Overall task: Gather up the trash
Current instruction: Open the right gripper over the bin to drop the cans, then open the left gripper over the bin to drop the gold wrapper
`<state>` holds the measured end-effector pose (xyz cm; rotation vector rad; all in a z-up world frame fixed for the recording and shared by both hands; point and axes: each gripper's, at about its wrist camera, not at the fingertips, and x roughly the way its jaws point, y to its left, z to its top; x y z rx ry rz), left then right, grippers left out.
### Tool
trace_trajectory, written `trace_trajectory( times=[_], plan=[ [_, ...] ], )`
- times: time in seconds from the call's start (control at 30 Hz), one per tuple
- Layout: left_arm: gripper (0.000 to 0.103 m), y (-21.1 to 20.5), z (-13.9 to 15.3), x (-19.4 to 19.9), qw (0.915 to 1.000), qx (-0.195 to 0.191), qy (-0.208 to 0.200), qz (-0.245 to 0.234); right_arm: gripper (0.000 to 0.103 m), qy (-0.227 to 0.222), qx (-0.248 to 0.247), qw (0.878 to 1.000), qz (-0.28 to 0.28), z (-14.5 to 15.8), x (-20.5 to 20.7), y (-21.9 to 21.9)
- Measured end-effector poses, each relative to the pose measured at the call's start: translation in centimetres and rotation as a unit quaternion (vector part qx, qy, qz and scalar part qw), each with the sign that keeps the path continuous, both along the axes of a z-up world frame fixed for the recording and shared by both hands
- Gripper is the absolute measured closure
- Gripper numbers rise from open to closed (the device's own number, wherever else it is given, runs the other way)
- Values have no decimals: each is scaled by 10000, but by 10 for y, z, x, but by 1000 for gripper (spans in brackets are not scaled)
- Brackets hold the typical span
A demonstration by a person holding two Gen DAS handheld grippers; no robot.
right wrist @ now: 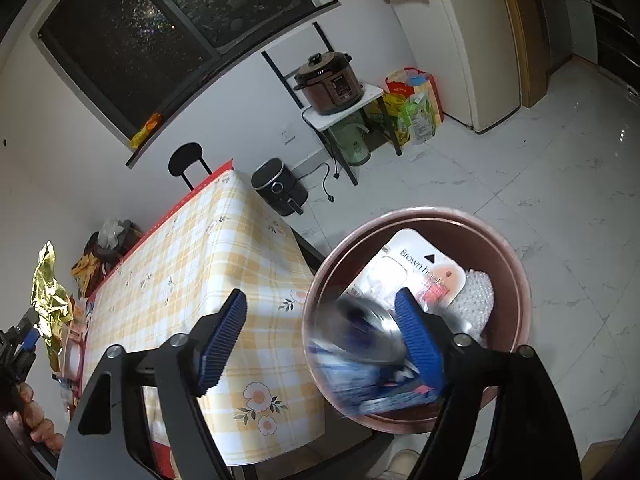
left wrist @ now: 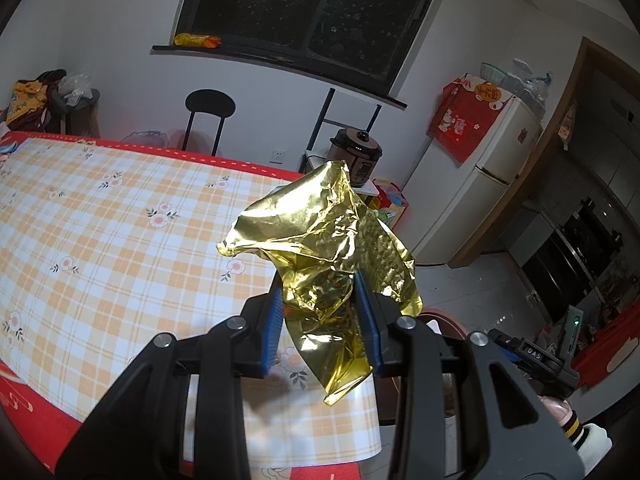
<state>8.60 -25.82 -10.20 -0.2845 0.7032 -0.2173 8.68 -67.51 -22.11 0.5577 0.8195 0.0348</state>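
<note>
Foil first: crumpled gold foil wrapper [left wrist: 328, 256] pinched between the blue pads of the left gripper [left wrist: 320, 320], jaws narrowed onto its middle, loose ends sticking up past the fingertips and hanging down below them. It sits above the near corner of the checked tablecloth [left wrist: 120, 220], at the table's edge.

Right gripper [right wrist: 320, 320] hangs over the brown bin [right wrist: 516, 280] on the floor just beside the table's corner. Jaws stand wide, pads not pressing on anything. A blurred blue-and-silver packet [right wrist: 360, 360] lies between and below them inside the bin's rim (reads as dropping or just landed; too smeared to say which). White hook card [right wrist: 420, 268] and a bubble-wrap scrap [right wrist: 476, 300] already lie in the bin.

Key relation, as I judge it: the bin lies to the right of and below the foil, past the table edge. The left gripper's move is across that edge, then down over the open mouth.

Room: floor around the bin is bare tile. The right gripper occupies the space over the bin and likely needs to clear out first.
</note>
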Motion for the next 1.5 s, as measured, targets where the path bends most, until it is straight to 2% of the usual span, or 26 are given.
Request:
trace_trajectory(
  times=[0.17, 0.27, 0.4, 0.63, 0.9, 1.07, 1.23, 1.3, 1.37, 1.5],
  plan=[
    [67, -11, 6, 1, 9998, 18, -84, -153, 23, -187, -66, 9998, -15, 15, -5, -8],
    [67, -20, 10, 0, 9995, 31, -137, -292, 16, -337, -145, 9993, -83, 29, -12, -10],
    [67, -36, 14, 2, 9985, 44, -185, -509, 5, -510, -529, 9971, -191, 53, -22, -11],
    [67, -78, 16, 8, 9941, 76, -212, -1064, 5, -876, -1043, 9892, -549, 98, -56, -23],
    [67, -161, 3, 23, 9804, 255, -76, -1953, 5, -848, -1251, 9824, -1097, 118, -106, -59],
    [67, -217, -19, 37, 9681, 367, 233, -2468, 5, -586, -1341, 9783, -1470, 108, -130, -80],
    [66, -260, -36, 49, 9581, 498, 394, -2792, 5, -466, -1229, 9752, -1781, 98, -149, -100],
    [63, -277, -42, 55, 9525, 498, 474, -2966, 5, -438, -1220, 9742, -1848, 95, -154, -104],
    [33, -289, -44, 61, 9489, 511, 491, -3075, 5, -412, -1218, 9734, -1897, 93, -157, -105],
    [25, -294, -37, 69, 9493, 584, 293, -3076, 5, -415, -1217, 9727, -1932, 92, -159, -105]
  ],
)
